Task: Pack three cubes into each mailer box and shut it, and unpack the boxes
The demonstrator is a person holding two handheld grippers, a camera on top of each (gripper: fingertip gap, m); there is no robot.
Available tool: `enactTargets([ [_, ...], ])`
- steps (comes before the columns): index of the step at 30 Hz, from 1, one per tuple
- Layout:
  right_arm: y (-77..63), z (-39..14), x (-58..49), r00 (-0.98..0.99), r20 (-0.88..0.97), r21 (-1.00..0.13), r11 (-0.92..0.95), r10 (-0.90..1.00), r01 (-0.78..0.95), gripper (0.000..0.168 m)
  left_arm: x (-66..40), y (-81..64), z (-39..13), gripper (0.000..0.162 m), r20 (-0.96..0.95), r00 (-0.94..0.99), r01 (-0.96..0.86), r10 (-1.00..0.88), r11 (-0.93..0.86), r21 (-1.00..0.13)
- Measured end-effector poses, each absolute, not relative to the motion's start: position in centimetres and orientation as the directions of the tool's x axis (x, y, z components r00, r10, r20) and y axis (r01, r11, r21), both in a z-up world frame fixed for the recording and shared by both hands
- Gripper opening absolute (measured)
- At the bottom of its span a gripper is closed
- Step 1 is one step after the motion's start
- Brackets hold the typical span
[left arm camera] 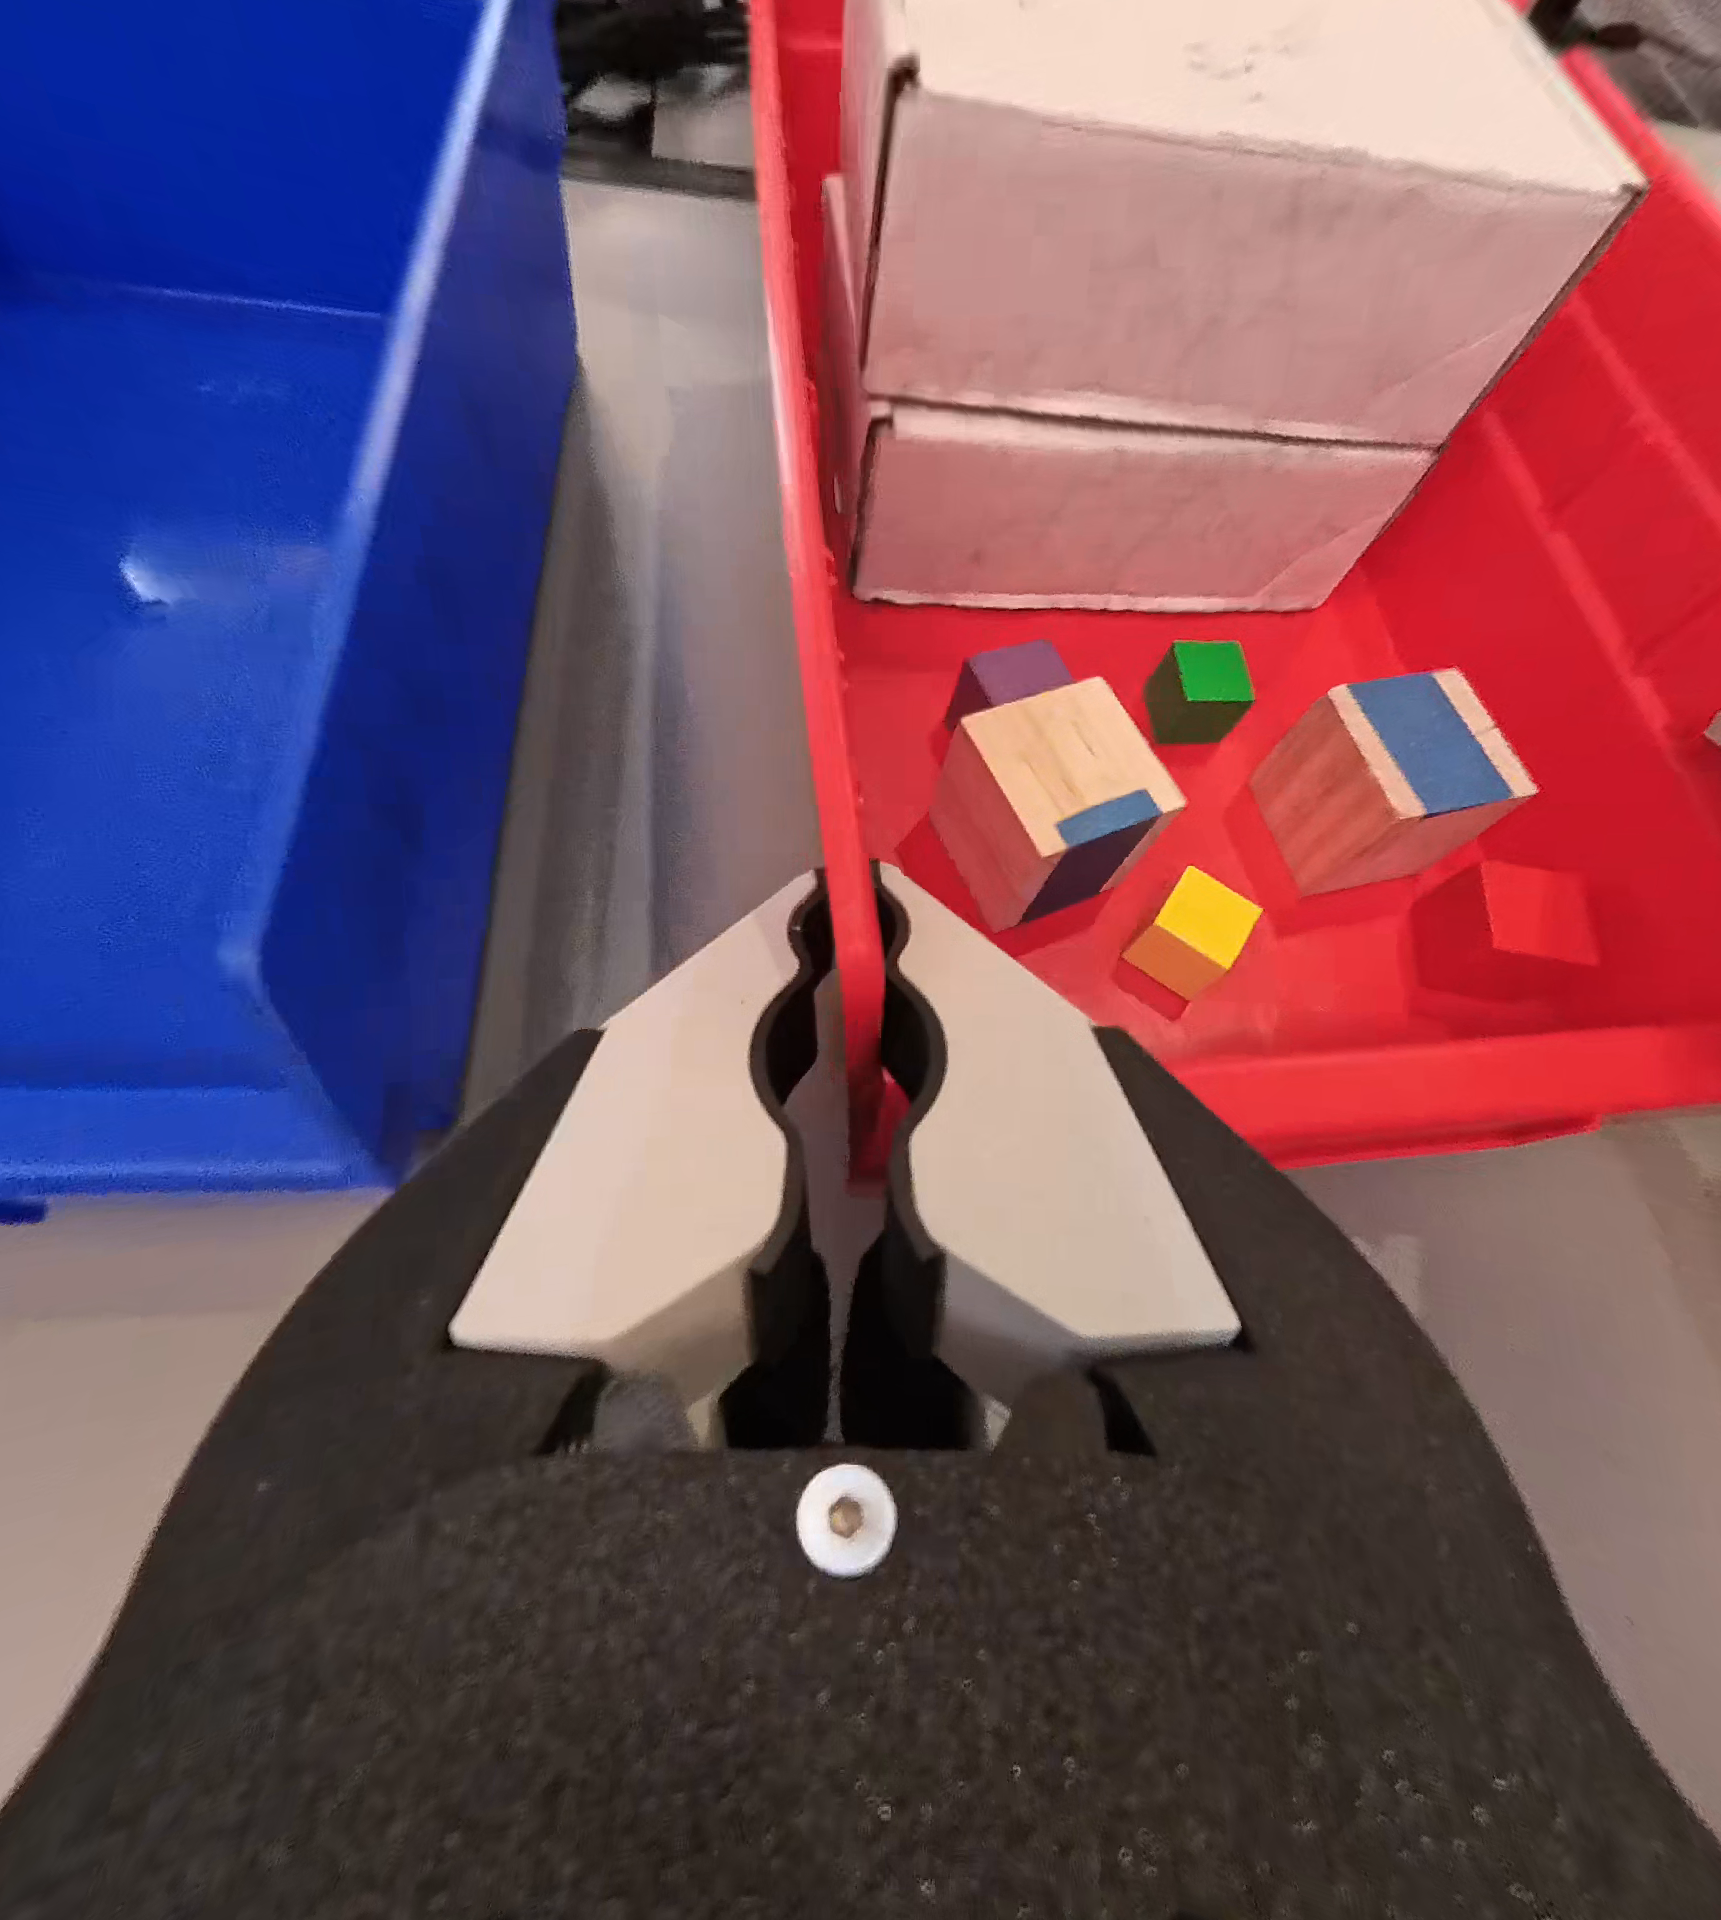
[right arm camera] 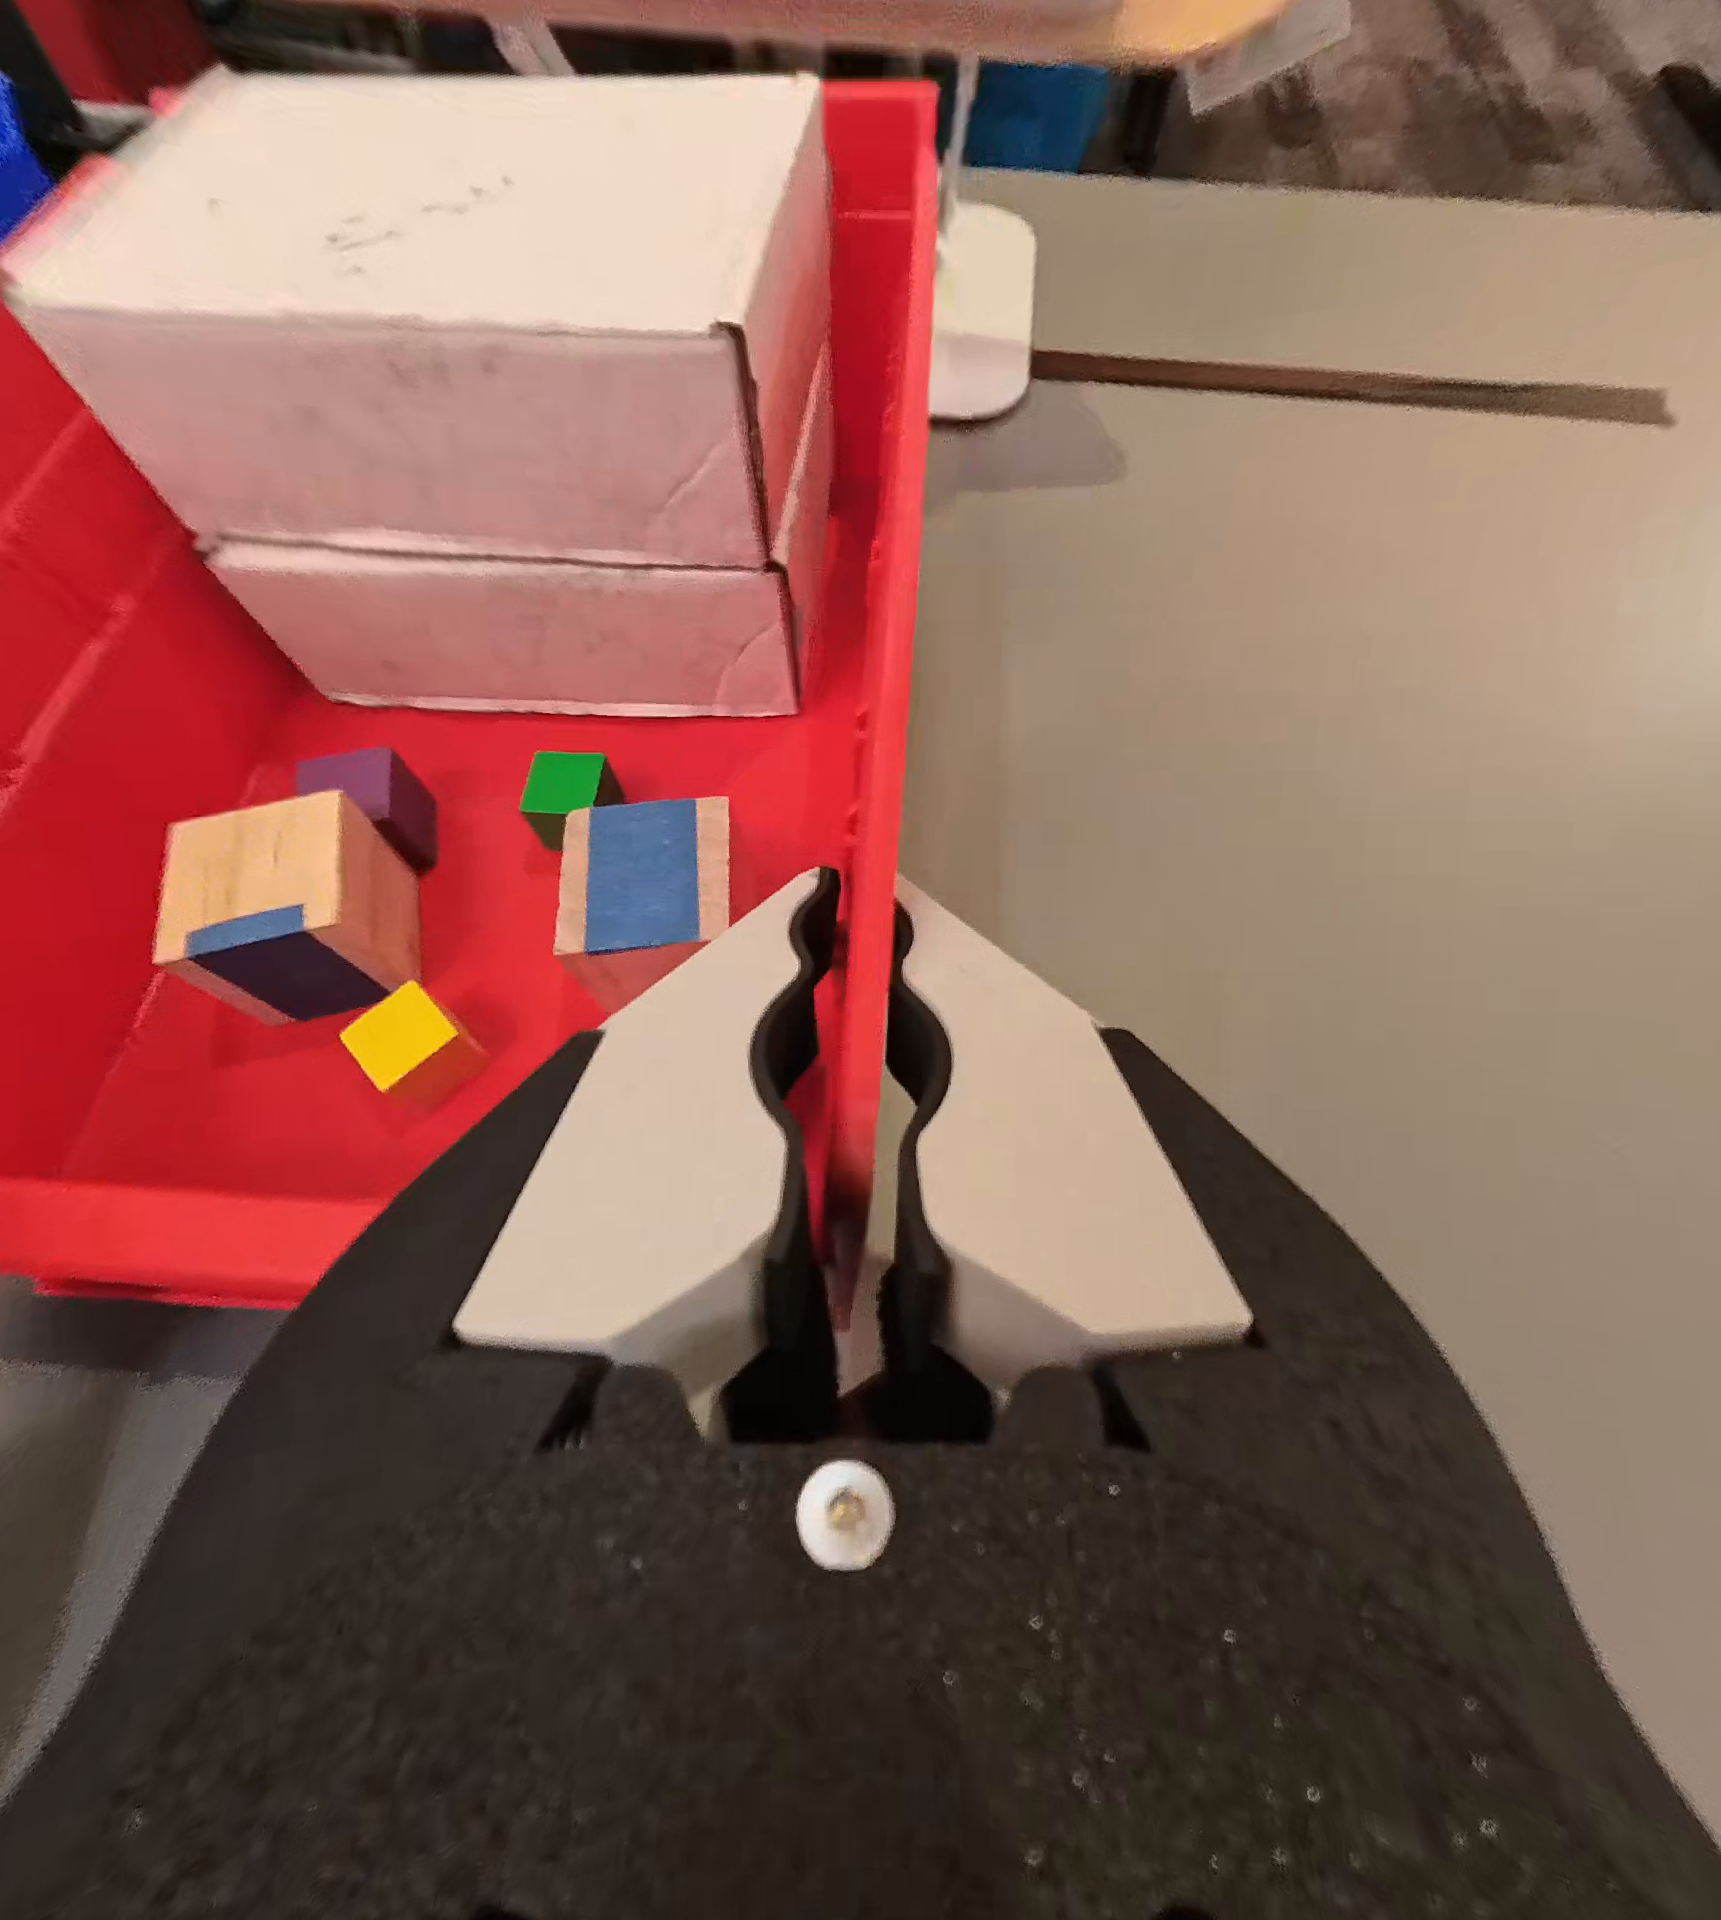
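Observation:
A red bin (left arm camera: 1656, 582) holds two stacked, shut white mailer boxes (left arm camera: 1199, 270) at its back. In front of them lie several cubes: two large wooden ones with blue patches (left arm camera: 1053, 784) (left arm camera: 1391, 779), and small purple (left arm camera: 1012, 670), green (left arm camera: 1199, 691), yellow (left arm camera: 1199, 930) and red (left arm camera: 1531, 914) ones. My left gripper (left arm camera: 848, 894) is shut on the bin's left wall. My right gripper (right arm camera: 861, 899) is shut on the bin's right wall (right arm camera: 882, 520). The boxes (right arm camera: 440, 312) and cubes also show in the right wrist view.
A blue bin (left arm camera: 160, 623) stands left of the red bin, with a strip of grey table (left arm camera: 627, 623) between them. Open grey tabletop (right arm camera: 1355, 831) lies right of the red bin, with a white stand base (right arm camera: 981, 312) behind. Spacing between my two grippers at the tips: around 20 centimeters. My left tips are about 40 centimeters from the white stand base (right arm camera: 981, 312), my right tips only 35 centimeters.

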State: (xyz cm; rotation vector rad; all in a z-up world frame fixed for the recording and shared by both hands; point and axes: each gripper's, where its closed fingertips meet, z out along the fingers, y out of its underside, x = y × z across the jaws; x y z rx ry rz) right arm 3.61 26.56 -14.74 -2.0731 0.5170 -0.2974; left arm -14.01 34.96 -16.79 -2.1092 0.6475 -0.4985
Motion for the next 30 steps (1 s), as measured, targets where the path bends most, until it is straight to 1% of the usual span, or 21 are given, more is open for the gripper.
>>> enactTargets([
  [2, 27.3, -15.4, 3.1, 0.89, -0.015, -0.852, -0.46, -0.456, -0.25, 0.005, -14.5, 35.4, -16.7, 0.005, 0.117, 0.784, -0.274, -0.61, -0.508, -0.817],
  [3, 27.5, -15.4, 2.9, 0.9, -0.012, -0.861, -0.453, -0.437, -0.231, 0.005, -14.4, 35.2, -16.7, 0.013, 0.135, 0.767, -0.281, -0.627, -0.518, -0.808],
  [4, 27.6, -15.3, 2.9, 0.906, 0.005, -0.864, -0.459, -0.423, -0.209, 0.006, -14.1, 34.7, -16.1, 0.025, 0.178, 0.743, -0.266, -0.645, -0.529, -0.806],
  [5, 27.5, -15.1, 2.9, 0.915, 0.015, -0.865, -0.464, -0.402, -0.19, 0.007, -14.0, 34.4, -14.4, 0.031, 0.226, 0.724, -0.211, -0.652, -0.521, -0.827],
  [6, 27.2, -14.6, 2.9, 0.922, 0.015, -0.872, -0.456, -0.388, -0.178, 0.01, -14.3, 34.5, -11.7, 0.032, 0.257, 0.713, -0.122, -0.652, -0.476, -0.871],
  [7, 26.7, -13.8, 3.1, 0.923, 0.018, -0.885, -0.436, -0.385, -0.164, 0.015, -15.2, 34.7, -8.4, 0.031, 0.259, 0.711, -0.024, -0.654, -0.392, -0.92],
  [8, 26.1, -12.8, 3.1, 0.929, 0.026, -0.899, -0.414, -0.37, -0.14, 0.025, -16.7, 35.2, -5.1, 0.031, 0.229, 0.726, 0.047, -0.649, -0.284, -0.958],
  [9, 25.4, -11.8, 2.9, 0.935, 0.033, -0.913, -0.392, -0.354, -0.117, 0.031, -18.7, 35.9, -2.5, 0.031, 0.171, 0.761, 0.075, -0.625, -0.177, -0.981],
  [11, 24.0, -9.8, 2.0, 0.952, 0.026, -0.935, -0.344, -0.305, -0.085, 0.037, -23.8, 38.1, 0.5, 0.035, 0.033, 0.854, 0.037, -0.52, -0.002, -0.999],
  [12, 23.5, -8.9, 1.0, 0.963, -0.01, -0.941, -0.324, -0.269, -0.1, 0.04, -26.2, 39.4, 0.7, 0.038, -0.037, 0.876, -0.022, -0.482, 0.038, -0.999],
  [13, 23.1, -7.8, -0.3, 0.973, -0.056, -0.944, -0.305, -0.222, -0.124, 0.044, -28.2, 40.8, -0.3, 0.039, -0.099, 0.871, -0.1, -0.482, 0.023, -0.995],
  [14, 22.9, -6.7, -1.9, 0.983, -0.085, -0.952, -0.278, -0.165, -0.129, 0.047, -30.1, 42.1, -2.4, 0.04, -0.133, 0.855, -0.176, -0.502, -0.04, -0.984],
  [15, 22.8, -5.8, -3.5, 0.989, -0.085, -0.962, -0.249, -0.122, -0.114, 0.047, -32.4, 43.5, -5.0, 0.04, -0.135, 0.851, -0.232, -0.508, -0.132, -0.964],
  [17, 23.0, -5.0, -7.3, 0.998, -0.063, -0.974, -0.215, -0.019, -0.066, 0.048, -36.8, 45.9, -9.6, 0.05, -0.089, 0.874, -0.265, -0.478, -0.313, -0.912],
  [18, 23.2, -5.1, -9.8, 0.996, -0.071, -0.977, -0.207, 0.048, -0.06, 0.048, -38.0, 46.7, -11.1, 0.051, -0.057, 0.875, -0.262, -0.48, -0.37, -0.891],
  [20, 23.7, -6.6, -14.8, 0.981, -0.097, -0.976, -0.207, 0.168, -0.061, 0.049, -38.6, 48.2, -13.0, 0.049, -0.005, 0.863, -0.25, -0.506, -0.417, -0.874],
  [22, 24.5, -9.5, -19.0, 0.964, -0.118, -0.965, -0.258, 0.24, -0.054, 0.053, -37.4, 49.4, -14.3, 0.041, 0.011, 0.824, -0.28, -0.567, -0.423, -0.862],
  [24, 25.7, -11.9, -22.0, 0.954, -0.139, -0.945, -0.323, 0.265, -0.048, 0.054, -35.9, 50.3, -15.8, 0.039, 0.009, 0.785, -0.335, -0.619, -0.437, -0.835],
  [26, 27.5, -13.3, -23.0, 0.969, -0.095, -0.936, -0.353, 0.229, -0.008, 0.054, -34.9, 50.6, -16.7, 0.021, 0.054, 0.771, -0.331, -0.634, -0.473, -0.816],
  [27, 28.5, -13.8, -22.9, 0.981, -0.074, -0.929, -0.369, 0.177, -0.003, 0.053, -35.1, 50.7, -16.8, 0.004, 0.086, 0.786, -0.3, -0.612, -0.499, -0.813],
  [30, 31.3, -14.6, -22.9, 0.995, -0.086, -0.916, -0.396, 0.045, -0.061, 0.054, -35.8, 49.2, -16.9, 0.002, 0.128, 0.789, -0.265, -0.601, -0.522, -0.811],
])
